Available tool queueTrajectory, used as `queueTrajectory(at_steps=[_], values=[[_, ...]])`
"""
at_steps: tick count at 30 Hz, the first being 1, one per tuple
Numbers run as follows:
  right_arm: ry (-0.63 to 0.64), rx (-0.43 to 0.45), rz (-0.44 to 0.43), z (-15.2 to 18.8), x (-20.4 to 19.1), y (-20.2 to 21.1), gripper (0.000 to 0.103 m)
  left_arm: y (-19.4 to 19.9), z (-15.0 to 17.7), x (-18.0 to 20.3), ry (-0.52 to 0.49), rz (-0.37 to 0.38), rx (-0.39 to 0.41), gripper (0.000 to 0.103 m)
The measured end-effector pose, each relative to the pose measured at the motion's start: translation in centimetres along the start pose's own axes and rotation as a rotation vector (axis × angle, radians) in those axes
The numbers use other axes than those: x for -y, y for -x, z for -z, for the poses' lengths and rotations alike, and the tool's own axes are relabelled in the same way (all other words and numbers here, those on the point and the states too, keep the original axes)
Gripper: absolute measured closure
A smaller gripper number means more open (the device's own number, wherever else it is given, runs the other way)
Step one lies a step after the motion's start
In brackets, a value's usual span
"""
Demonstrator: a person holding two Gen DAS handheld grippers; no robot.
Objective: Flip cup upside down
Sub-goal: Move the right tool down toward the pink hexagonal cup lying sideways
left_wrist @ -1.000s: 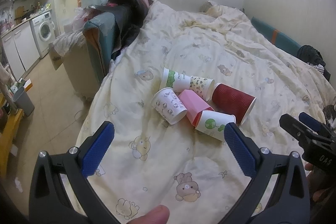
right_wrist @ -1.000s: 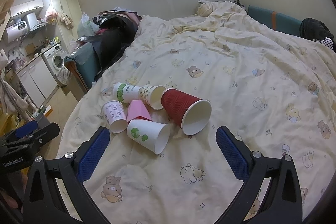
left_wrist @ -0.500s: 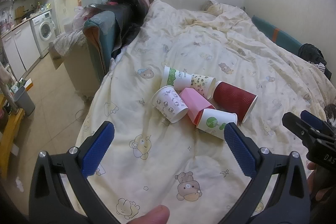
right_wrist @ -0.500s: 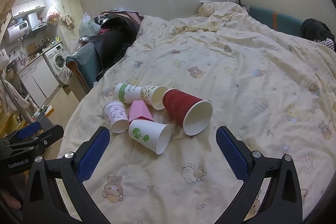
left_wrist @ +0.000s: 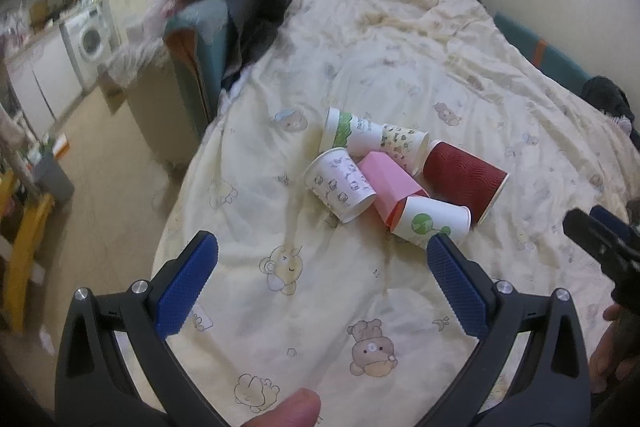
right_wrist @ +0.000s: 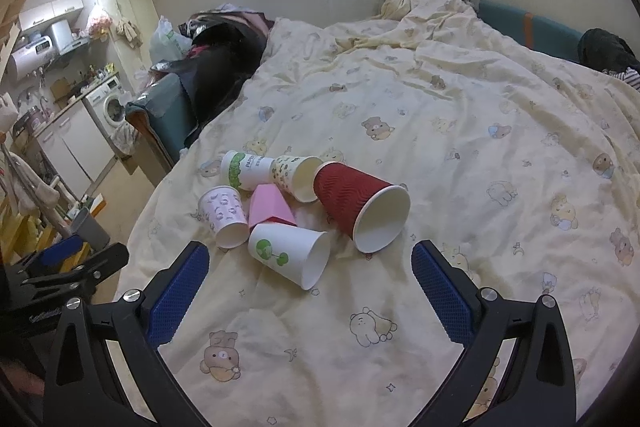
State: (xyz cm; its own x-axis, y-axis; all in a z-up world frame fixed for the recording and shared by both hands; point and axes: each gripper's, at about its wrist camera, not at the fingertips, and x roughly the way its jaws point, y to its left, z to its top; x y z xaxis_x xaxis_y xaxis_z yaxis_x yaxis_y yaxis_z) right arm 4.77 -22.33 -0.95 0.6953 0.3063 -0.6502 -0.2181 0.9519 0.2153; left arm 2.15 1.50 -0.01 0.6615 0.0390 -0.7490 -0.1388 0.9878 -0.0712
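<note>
Cups lying on the bed, none yet gripped

Both pairs of tongs are held wide apart and empty at the bottom of their frames: the left tongs (left_wrist: 322, 267) and the right tongs (right_wrist: 310, 269) hover short of the pile on the bed (right_wrist: 500, 155). The approach step is judged to be in hand; a single cup must next be picked, clamped across its wall and turned mouth-down. Nearest, at frame centre, lies the white cup with a green tree (right_wrist: 290, 255); beside it the patterned white cup (right_wrist: 224, 213) and the pink cup (right_wrist: 270, 205); right of these the red cup (right_wrist: 360, 207); farthest, two printed cups (right_wrist: 276, 171). All lie on their sides; the open mouths seen are empty.
</note>
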Motion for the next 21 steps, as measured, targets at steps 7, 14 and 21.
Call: queueTrajectory(at_steps=[7,14,21], values=[[0.031,-0.09,-0.004,-2.8,-0.7,-2.0,0.0,-1.8,-2.3,-1.7,0.048,-0.014,-0.057,0.0],[0.054,-0.167,-0.031,-4.9,-0.8,-5.4,0.0,-4.0,-4.6,-2.5,0.047,-0.049,-0.09,0.0],[0.108,-0.27,-0.058,-5.8,-1.1,-9.5,0.003,-7.1,-5.4,-2.9,0.025,-0.08,-0.137,0.0]])
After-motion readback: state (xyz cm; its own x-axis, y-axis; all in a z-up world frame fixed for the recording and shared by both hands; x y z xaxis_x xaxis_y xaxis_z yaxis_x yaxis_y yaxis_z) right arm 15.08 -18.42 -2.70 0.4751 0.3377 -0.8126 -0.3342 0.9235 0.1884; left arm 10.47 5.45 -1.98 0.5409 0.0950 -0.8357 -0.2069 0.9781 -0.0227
